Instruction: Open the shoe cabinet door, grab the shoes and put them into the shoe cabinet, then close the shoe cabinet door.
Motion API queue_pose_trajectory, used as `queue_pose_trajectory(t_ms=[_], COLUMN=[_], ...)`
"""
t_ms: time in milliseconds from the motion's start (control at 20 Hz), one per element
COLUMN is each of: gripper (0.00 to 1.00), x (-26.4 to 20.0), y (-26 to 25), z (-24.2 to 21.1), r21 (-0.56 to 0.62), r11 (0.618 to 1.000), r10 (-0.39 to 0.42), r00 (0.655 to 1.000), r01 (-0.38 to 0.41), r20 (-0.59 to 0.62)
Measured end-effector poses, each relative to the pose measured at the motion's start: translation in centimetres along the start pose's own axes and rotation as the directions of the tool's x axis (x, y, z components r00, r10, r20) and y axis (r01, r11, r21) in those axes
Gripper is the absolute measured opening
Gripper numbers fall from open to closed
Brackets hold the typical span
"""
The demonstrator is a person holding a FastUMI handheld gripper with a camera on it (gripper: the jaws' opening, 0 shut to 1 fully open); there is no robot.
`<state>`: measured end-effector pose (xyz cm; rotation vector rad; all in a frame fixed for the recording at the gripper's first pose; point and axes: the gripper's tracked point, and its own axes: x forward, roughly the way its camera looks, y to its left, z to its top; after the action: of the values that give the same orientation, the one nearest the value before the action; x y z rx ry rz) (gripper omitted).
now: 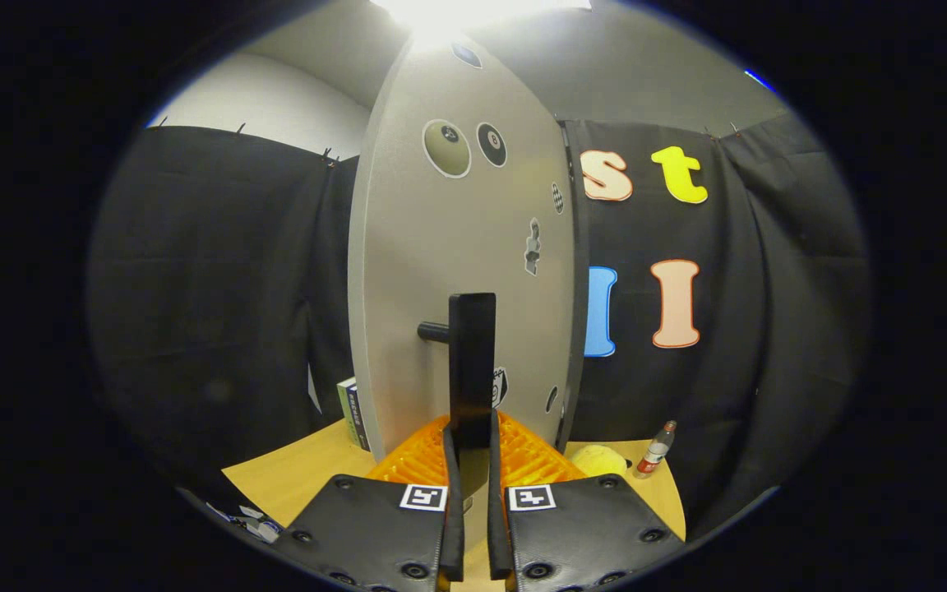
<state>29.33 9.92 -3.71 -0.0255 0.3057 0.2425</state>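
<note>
Currently gripper [471, 460] fingers clamp the flat black bar handle [472, 370] of the smooth grey shoe cabinet door [441, 263], directly ahead; ribbed orange basket [523, 456] sits at the door's foot.

Wooden table [293, 481] underneath, pale tan. Orange ribbed rack [527, 456] lying flat on it. Yellow soft lump [601, 459] just right of rack – sponge or cloth, cannot tell. Small bottle [656, 450] farther right, upright, pale label with red band, near table's edge. Box [352, 413] at left, standing on end, printed side too small to read. Black cloth wall [219, 279] behind, pinned along top – white wall [276, 103] above it. Bright ceiling light [449, 12] overhead.
</note>
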Motion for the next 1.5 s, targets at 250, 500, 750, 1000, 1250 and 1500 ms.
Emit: queue_pose_trajectory(t_ms=[250, 500, 750, 1000, 1250, 1500], gripper=[0.13, 0.05, 0.21, 0.66, 0.98, 0.98], x=[-0.7, -2.4, -3.8, -5.5, -7.3, -6.1], y=[-2.6, -6.3, -5.3, -5.2, -0.9, 5.3], z=[-0.2, -0.1, -0.8, -0.8, -0.3, -2.3], r21=[-0.011, -0.025, 0.156, 0.118, 0.084, 0.074], r11=[0.99, 0.956, 0.942, 0.934, 0.959, 0.98], r10=[-0.138, -0.292, -0.298, -0.342, -0.277, -0.188], r00=[0.99, 0.956, 0.955, 0.94, 0.957, 0.979], r01=[0.138, 0.291, 0.296, 0.337, 0.27, 0.182], r20=[-0.004, -0.009, -0.012, 0.018, 0.084, 0.078])
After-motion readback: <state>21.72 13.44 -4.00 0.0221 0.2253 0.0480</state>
